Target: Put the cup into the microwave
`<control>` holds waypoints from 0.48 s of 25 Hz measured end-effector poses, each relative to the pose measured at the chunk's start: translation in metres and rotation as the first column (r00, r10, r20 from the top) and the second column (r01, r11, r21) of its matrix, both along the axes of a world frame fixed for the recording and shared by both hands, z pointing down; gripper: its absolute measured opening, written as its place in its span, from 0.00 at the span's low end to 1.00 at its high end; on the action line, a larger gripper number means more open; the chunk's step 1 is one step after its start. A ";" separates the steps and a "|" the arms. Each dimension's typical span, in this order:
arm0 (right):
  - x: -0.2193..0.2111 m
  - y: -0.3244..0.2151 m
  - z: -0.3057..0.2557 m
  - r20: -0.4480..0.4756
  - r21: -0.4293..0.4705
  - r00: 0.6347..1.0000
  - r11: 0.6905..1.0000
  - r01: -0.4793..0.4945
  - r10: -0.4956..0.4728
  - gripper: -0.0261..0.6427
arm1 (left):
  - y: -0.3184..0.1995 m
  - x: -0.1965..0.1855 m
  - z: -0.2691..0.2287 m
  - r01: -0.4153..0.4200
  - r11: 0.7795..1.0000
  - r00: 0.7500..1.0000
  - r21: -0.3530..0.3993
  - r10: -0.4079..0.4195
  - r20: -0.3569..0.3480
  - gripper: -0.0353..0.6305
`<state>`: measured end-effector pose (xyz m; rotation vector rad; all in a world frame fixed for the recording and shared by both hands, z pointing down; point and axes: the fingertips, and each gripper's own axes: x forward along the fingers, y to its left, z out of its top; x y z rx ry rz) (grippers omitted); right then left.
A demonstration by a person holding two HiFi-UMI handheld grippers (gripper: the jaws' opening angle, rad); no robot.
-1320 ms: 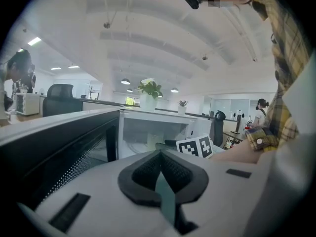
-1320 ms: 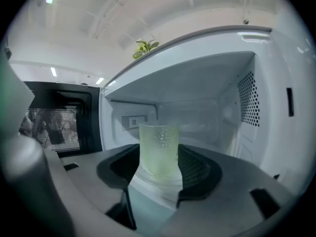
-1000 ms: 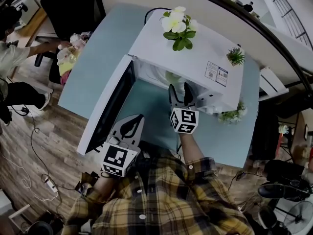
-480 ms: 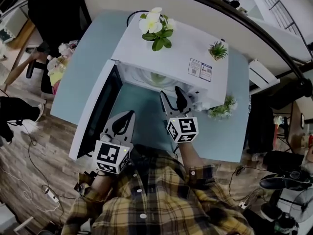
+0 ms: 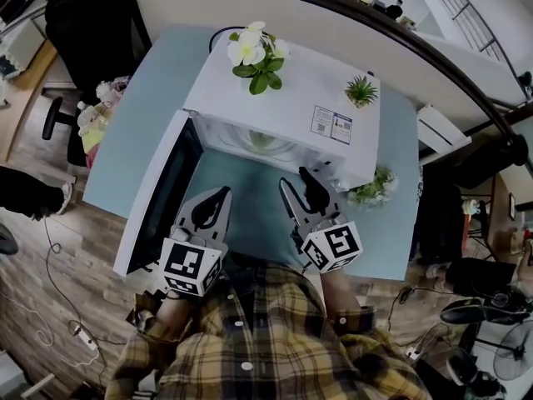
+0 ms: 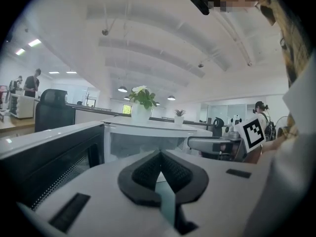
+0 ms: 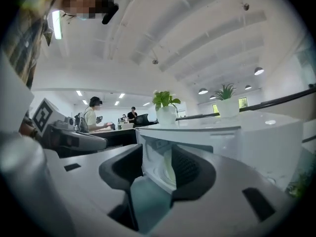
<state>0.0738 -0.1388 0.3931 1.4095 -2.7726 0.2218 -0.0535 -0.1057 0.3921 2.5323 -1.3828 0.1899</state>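
Wood floor lies at the far left of the head view, with a black office chair [image 5: 92, 15] behind the pale blue desk [image 5: 150, 115]. On the desk stands the white microwave [image 5: 291, 82]. Its dark-windowed door [image 5: 158, 202] is swung wide open toward me on the left side.

Just right of that door I hold my left gripper [image 5: 221, 193], its marker cube [image 5: 190, 267] near my checked shirt. It sits low over the desk, in front of the oven's opening. In the left gripper view [image 6: 159, 158] its black pads meet at the tips. It is clenched on nothing, and only a sliver of desk shows below them.

A white pot of flowers [image 5: 254, 47] sits on the microwave's roof, above the open cavity. The cup [image 5: 262, 138] stands inside the cavity, pale and greenish, on the oven floor. Through the right gripper view it appears as a light upright shape [image 7: 168, 168] in the white interior.

My right gripper [image 5: 300, 179] hangs before the oven's right half, clear of the cup and outside the opening. Its jaws are apart and closing, with nothing gripped between them. The right gripper view [image 7: 159, 163] shows only the oven's front edge and the cavity through the gap.

Further right, a small spiky plant [image 5: 361, 90] stands on the roof above a printed sticker [image 5: 331, 125]. Another leafy plant [image 5: 375, 188] sits on the desk against the microwave's right side.
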 end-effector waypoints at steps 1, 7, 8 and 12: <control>0.001 0.005 -0.004 0.000 -0.001 1.000 1.000 0.012 -0.012 0.32 | 0.000 0.001 -0.002 -0.003 1.000 1.000 0.003 0.003 -0.001 0.04; 0.013 0.023 -0.026 0.023 -0.002 0.999 1.000 0.024 -0.024 0.24 | 0.003 0.011 -0.013 -0.033 0.999 0.999 0.024 0.033 -0.011 0.04; 0.014 0.024 -0.030 0.028 0.004 0.999 1.000 0.021 -0.022 0.22 | 0.003 0.013 -0.013 -0.039 0.999 0.999 0.025 0.040 -0.011 0.04; 0.021 0.028 -0.040 0.043 0.013 0.999 1.000 -0.003 0.003 0.14 | 0.003 0.018 -0.016 -0.062 0.998 0.998 0.027 0.062 -0.018 0.04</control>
